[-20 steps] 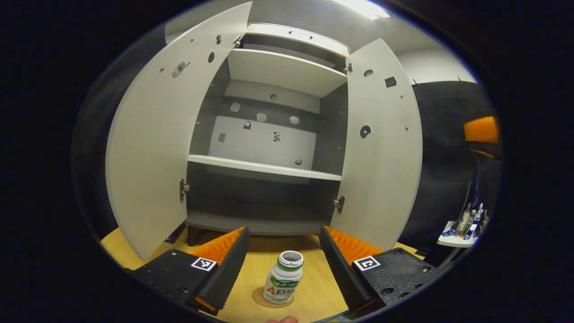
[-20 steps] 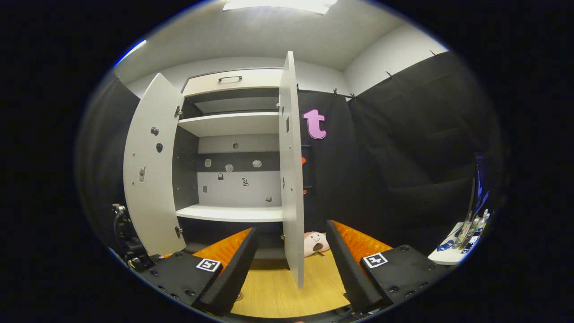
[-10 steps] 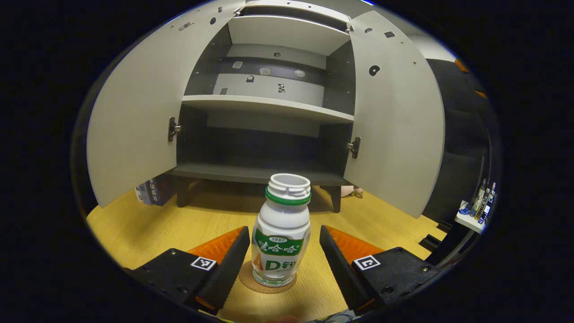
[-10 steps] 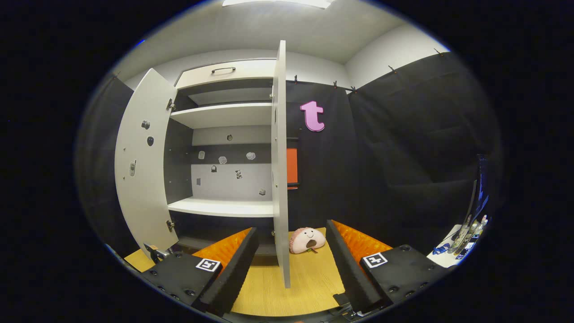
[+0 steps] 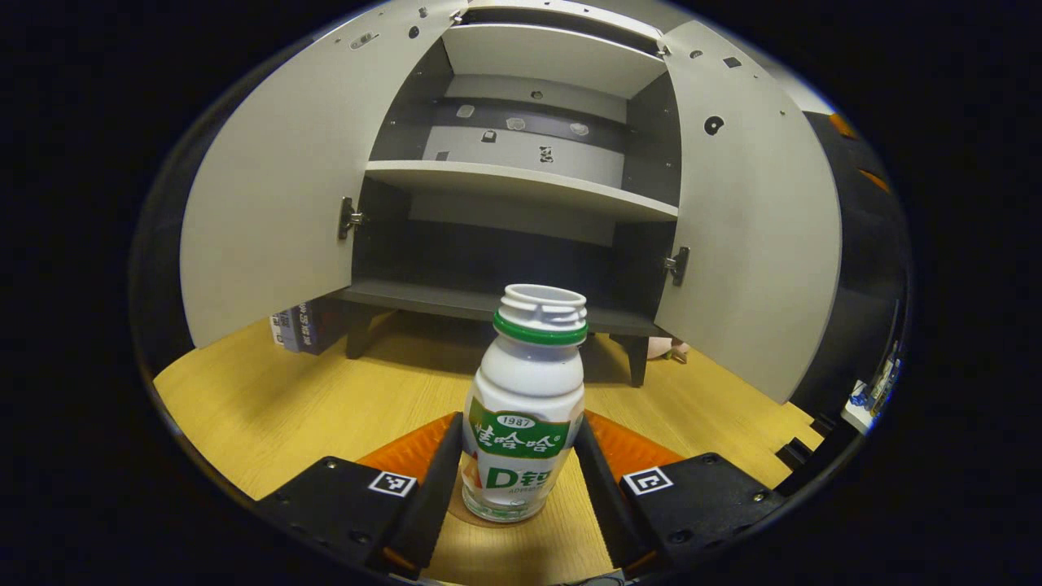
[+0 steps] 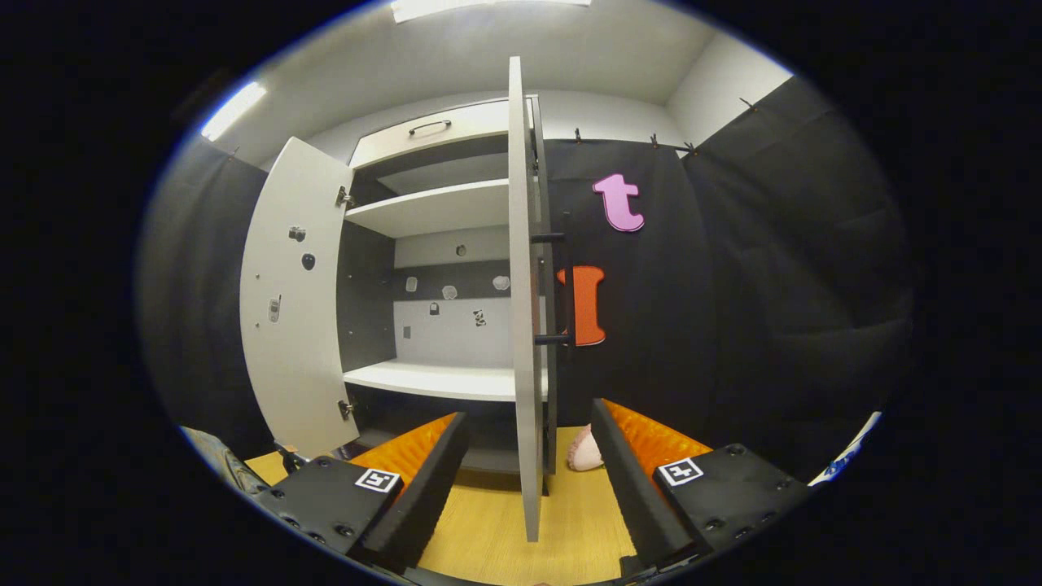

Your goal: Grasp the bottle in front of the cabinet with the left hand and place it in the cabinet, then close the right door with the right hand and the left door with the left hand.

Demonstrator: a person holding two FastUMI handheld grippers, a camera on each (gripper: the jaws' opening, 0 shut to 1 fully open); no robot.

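Observation:
A white bottle (image 5: 525, 423) with a green neck ring and no cap stands upright on a round coaster (image 5: 457, 511) on the wooden table, in front of the cabinet (image 5: 521, 183). My left gripper (image 5: 518, 423) is shut on the bottle's lower body, one finger against each side. The cabinet's left door (image 5: 269, 203) and right door (image 5: 749, 228) both stand wide open, and its shelves are bare. In the right gripper view, my right gripper (image 6: 529, 411) is open and holds nothing. The right door's edge (image 6: 525, 325) stands upright just beyond it, in line with the gap between the fingers.
Books (image 5: 297, 325) lie by the cabinet's left leg. A pink plush toy (image 6: 582, 452) sits on the table (image 5: 269, 407) behind the right door. A dark bar handle (image 6: 555, 285) runs along that door's outer face. A small side stand (image 5: 867, 395) is at far right.
My left gripper has closed its fingers onto the bottle. The right gripper has shifted so the right door is seen edge-on and its handle shows.

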